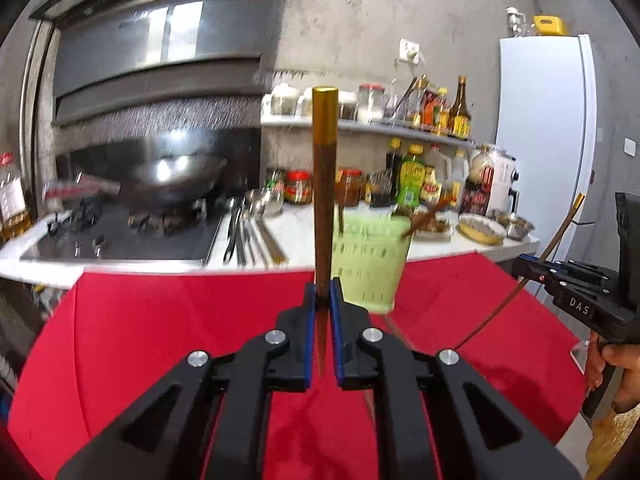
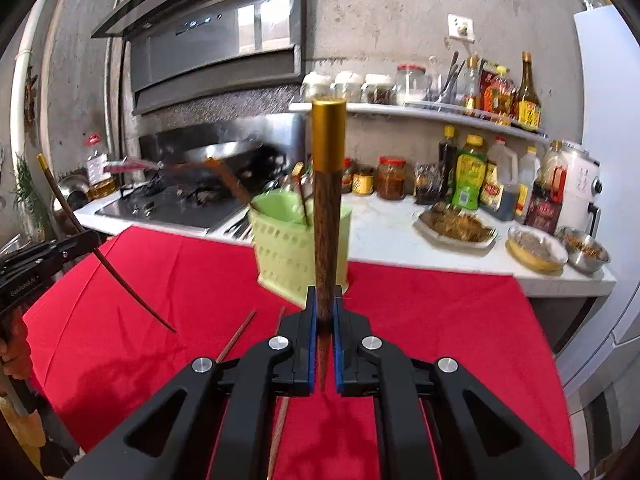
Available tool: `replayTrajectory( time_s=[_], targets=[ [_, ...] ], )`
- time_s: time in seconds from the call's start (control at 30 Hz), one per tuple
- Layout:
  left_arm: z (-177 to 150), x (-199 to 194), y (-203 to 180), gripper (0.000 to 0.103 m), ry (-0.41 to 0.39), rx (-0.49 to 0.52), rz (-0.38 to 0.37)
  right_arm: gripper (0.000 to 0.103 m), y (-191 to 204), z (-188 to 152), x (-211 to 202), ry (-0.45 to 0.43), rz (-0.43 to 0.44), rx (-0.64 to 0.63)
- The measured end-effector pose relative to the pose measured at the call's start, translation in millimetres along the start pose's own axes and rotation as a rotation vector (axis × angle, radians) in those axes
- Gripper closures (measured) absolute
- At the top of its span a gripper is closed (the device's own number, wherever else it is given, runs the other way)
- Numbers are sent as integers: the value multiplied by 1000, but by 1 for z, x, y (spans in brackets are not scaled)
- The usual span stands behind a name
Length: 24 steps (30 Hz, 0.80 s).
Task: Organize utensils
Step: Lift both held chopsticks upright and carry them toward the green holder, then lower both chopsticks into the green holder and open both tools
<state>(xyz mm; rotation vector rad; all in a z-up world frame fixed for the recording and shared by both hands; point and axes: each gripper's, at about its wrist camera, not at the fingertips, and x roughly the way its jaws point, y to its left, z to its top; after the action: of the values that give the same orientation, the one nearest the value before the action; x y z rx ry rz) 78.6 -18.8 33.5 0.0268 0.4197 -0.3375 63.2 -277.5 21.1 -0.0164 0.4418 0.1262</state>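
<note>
My left gripper (image 1: 323,292) is shut on a brown chopstick with a gold cap (image 1: 324,184), held upright above the red cloth (image 1: 160,340). My right gripper (image 2: 325,300) is shut on a second gold-capped chopstick (image 2: 328,208), also upright. A light green perforated utensil holder (image 1: 370,264) stands at the cloth's far edge, just beyond both grippers; it also shows in the right wrist view (image 2: 280,248) with a few sticks in it. Two loose chopsticks (image 2: 236,338) lie on the cloth below my right gripper. The right gripper shows in the left wrist view (image 1: 532,266), the left gripper in the right wrist view (image 2: 86,242).
A white counter (image 2: 400,240) behind the cloth holds a stove with a wok (image 1: 172,176), metal utensils (image 1: 244,232), sauce bottles and jars (image 2: 468,176) and dishes of food (image 2: 456,224). A white fridge (image 1: 548,140) stands at the right.
</note>
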Motion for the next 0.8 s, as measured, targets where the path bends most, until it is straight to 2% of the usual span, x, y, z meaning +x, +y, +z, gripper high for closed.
replayTrajectory(
  time_s=[0.23,0.4,0.57,0.7,0.8],
  targets=[
    [82,21,-21,96,-138,31,-46,96,-16,75,8,-127,-58,-8],
    [128,48,-33,96,-171,39,-73,96,-20,120,28,-177,-44,-12],
    [141,103,-34,96,-104,34,-87,96,-16,131,62,-159,10,-2],
    [126,150,-31,96,-3,27,-97,96,-12,119,101,-85,57,5],
    [115,168,-28,96,37,28,-100,96,-7,107,120,-33,65,-3]
  ],
)
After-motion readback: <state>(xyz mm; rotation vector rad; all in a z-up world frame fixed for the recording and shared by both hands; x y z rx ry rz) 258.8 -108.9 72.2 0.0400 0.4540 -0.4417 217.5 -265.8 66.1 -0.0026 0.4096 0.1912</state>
